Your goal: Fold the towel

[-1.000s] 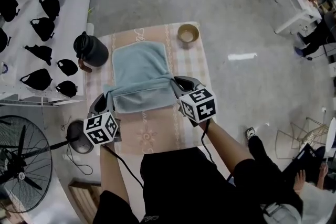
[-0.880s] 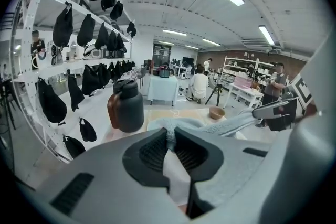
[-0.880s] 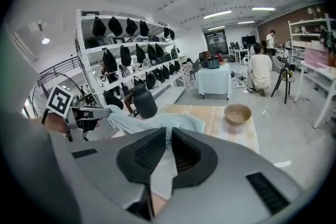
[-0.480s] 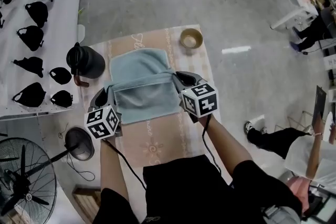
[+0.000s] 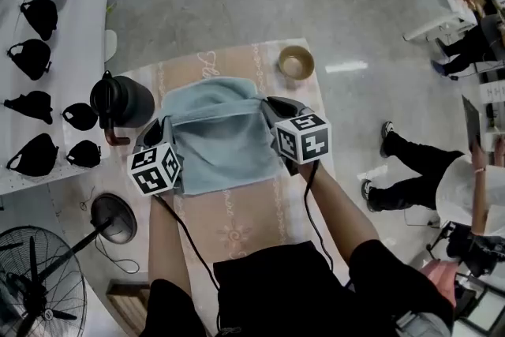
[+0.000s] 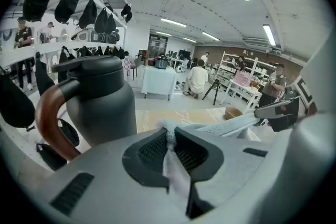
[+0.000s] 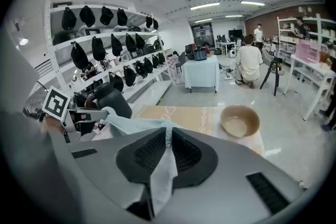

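Folding step: first fold looks under way. The towel (image 5: pixel 217 142) lies on the middle of the mat (image 5: pixel 237 225), with its held edge raised over its far half.
Left gripper (image 5: pixel 163 126): jaws clamped on the towel's left corner, cloth pinched between the pads.
Right gripper (image 5: pixel 263 102): jaws clamped on the towel's right corner, same pinch.
Next move: probably lower the held edge onto the towel's far edge, keeping both corners level and square, then let go. An uneven drop would skew the fold.
Mat: one.
Towel: one.
Jug (image 5: pixel 122 100): one, black, at the mat's left edge.
Grippers: two, both over the mat's middle.
Bowl (image 5: pixel 296 61): one, empty, at the mat's far right corner.
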Available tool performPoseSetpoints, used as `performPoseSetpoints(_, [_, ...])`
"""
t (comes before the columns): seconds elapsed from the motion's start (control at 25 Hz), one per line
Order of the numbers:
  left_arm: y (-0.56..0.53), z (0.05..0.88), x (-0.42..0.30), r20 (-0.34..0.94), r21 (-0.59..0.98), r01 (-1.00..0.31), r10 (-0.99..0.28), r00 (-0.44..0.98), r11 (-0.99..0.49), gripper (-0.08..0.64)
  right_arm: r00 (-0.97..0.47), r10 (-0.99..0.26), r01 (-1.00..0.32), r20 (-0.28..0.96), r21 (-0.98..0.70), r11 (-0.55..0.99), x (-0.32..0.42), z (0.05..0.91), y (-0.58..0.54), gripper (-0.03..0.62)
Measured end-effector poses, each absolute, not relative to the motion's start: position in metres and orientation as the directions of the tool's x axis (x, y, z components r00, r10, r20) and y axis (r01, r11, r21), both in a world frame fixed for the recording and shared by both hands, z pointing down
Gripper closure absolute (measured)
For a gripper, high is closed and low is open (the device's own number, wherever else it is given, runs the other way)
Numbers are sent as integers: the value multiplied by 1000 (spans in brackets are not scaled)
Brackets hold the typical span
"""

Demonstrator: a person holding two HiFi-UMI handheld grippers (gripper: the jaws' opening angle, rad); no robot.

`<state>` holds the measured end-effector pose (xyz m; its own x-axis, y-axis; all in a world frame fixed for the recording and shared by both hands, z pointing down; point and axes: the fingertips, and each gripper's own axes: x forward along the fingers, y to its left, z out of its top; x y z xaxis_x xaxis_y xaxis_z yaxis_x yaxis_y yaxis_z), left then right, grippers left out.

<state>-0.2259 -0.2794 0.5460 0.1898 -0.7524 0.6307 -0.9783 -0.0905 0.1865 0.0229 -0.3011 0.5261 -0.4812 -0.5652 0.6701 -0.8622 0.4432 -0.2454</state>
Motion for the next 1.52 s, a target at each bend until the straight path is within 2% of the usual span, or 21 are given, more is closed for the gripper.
performPoseSetpoints(0.44, [-322,578,-232,660,222,-974,-729,180,-40,509,-421,-580,-901,698,-247,356,22,554,-356,545])
performPoseSetpoints(0.48, [-323,577,-233,654,232,-972,-735,181,-33,472,-418,-593,-905,689,-254,342,23,553,-360,545])
performPoseSetpoints(0.56, [-322,574,-231,640,257,-966,-743,196,-33,382,-423,-619,-905,662,-271,329,25,548,-365,484])
performPoseSetpoints(0.68, [-308,567,-226,623,274,-960,-749,226,-62,333,-447,-634,-894,631,-289,343,29,542,-364,424])
performPoseSetpoints(1.04, [-216,590,-230,707,189,-976,-675,211,-108,331,-465,-575,-880,673,-277,386,65,561,-299,414])
performPoseSetpoints(1.32, [-132,624,-232,777,203,-970,-581,241,-131,331,-555,-426,-791,715,-293,538,74,595,-205,414])
performPoseSetpoints(1.52, [-101,630,-228,785,233,-961,-554,278,-152,331,-573,-342,-750,745,-308,585,76,612,-151,414])
